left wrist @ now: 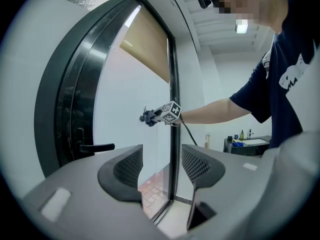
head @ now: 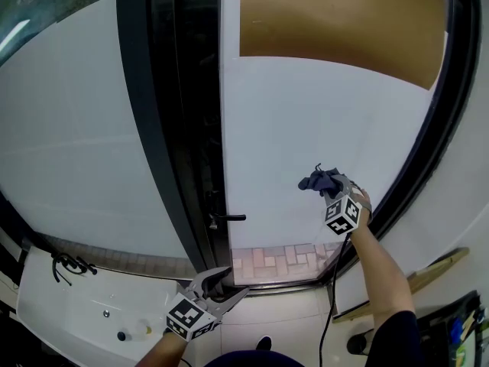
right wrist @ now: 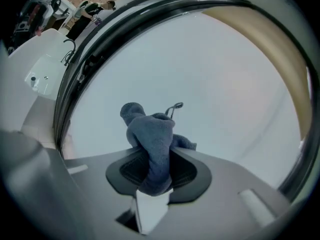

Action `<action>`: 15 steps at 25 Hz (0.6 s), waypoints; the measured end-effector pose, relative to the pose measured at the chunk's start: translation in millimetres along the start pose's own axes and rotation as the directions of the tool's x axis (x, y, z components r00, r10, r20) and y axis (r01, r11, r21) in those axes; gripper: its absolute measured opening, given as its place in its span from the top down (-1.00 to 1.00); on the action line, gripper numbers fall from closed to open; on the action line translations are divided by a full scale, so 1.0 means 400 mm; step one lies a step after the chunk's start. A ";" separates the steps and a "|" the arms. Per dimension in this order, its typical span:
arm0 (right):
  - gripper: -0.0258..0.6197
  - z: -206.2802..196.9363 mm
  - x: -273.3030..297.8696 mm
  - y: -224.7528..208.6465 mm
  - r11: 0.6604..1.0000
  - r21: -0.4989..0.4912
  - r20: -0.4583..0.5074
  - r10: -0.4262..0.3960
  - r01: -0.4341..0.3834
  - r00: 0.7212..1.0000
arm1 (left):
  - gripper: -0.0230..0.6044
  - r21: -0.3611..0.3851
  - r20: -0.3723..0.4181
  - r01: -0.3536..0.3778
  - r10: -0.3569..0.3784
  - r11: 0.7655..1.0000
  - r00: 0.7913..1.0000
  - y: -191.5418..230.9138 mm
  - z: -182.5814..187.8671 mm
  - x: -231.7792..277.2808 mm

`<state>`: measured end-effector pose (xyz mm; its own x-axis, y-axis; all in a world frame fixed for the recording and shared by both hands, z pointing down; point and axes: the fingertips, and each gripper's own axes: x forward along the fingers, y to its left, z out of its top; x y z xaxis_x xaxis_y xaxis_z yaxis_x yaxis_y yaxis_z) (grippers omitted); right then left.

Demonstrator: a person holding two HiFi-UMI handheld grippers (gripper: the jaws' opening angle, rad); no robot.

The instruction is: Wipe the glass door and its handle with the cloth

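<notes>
Right of centre in the frame, the right gripper (head: 330, 186) holds a bunched dark blue cloth (head: 318, 180) in front of the frosted white glass door (head: 306, 113). The black lever handle (head: 229, 218) sticks out lower down, left of the cloth. The left gripper (head: 221, 283) hangs at the bottom centre, below the handle.

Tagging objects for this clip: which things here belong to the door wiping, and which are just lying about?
Part of the job:
- blue cloth, clamped in the right gripper
- glass door
- black door handle

Just lying about:
- white basin with its black tap
- wooden strip at the right
- left gripper, open and empty
</notes>
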<state>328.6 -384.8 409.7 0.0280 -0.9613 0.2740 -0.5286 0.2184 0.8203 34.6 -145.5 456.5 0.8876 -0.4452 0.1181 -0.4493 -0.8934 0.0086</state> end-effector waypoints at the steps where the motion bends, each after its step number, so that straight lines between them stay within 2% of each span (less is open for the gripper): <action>1: 0.59 -0.006 -0.003 -0.006 1.000 0.015 -0.004 -0.005 0.005 1.000 | 0.16 0.001 0.000 -0.001 0.001 1.000 1.000 -0.001 0.000 -0.001; 5: 0.59 0.030 -0.032 -0.003 0.998 0.070 0.051 -0.006 0.003 0.999 | 0.16 -0.003 -0.002 -0.015 0.015 1.000 1.000 0.002 -0.004 -0.014; 8: 0.59 0.151 -0.065 0.048 0.994 0.091 0.177 0.043 -0.060 0.983 | 0.16 -0.009 -0.003 -0.029 0.029 1.000 1.000 0.009 -0.010 -0.030; 12: 0.59 0.380 -0.117 0.176 0.984 0.035 0.357 0.150 -0.174 0.922 | 0.16 -0.017 0.001 -0.052 0.052 0.999 0.999 0.018 -0.017 -0.052; 15: 0.59 0.525 -0.134 0.264 0.971 -0.004 0.435 0.217 -0.240 0.874 | 0.16 -0.020 0.009 -0.071 0.071 0.997 0.997 0.026 -0.015 -0.068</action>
<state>92.9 -345.2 376.3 -0.4594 -0.8655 0.1994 -0.5166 0.4430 0.7327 5.0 -142.3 459.2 0.8544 -0.5079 0.1097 -0.5127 -0.8583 0.0197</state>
